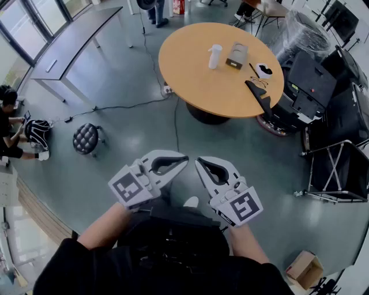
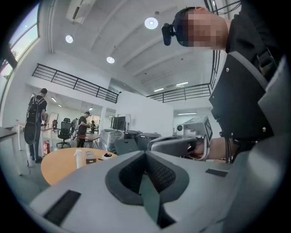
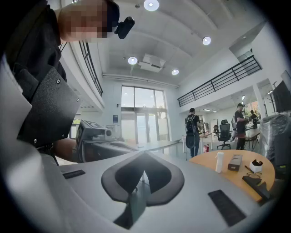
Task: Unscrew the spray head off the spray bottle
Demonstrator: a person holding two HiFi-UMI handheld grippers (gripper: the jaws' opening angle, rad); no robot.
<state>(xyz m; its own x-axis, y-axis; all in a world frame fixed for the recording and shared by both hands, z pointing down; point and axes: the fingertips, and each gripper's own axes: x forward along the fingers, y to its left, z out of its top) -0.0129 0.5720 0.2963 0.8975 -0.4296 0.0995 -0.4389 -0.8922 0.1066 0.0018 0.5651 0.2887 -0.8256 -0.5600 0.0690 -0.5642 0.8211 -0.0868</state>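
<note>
1. Head view: bright, even daylight from the windows (image 1: 40,14) at 10 o'clock. Pale sheen on the floor (image 1: 132,75), shadows soft.
2. Strong fisheye bend at the edges.
3. Both gripper views: black round vignette. Ceiling spots (image 2: 151,22) at 12 o'clock flare slightly.
4. Right gripper view: glass front (image 3: 143,116) at centre is blown out.
5. Nearest foreground is slightly soft.

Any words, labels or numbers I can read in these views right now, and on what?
No text can be read.
Left cube, right cube: square markers only, no letters.
Bottle: no label legible.
Box: any print too small.
Blue wall sign: too small to read.
</note>
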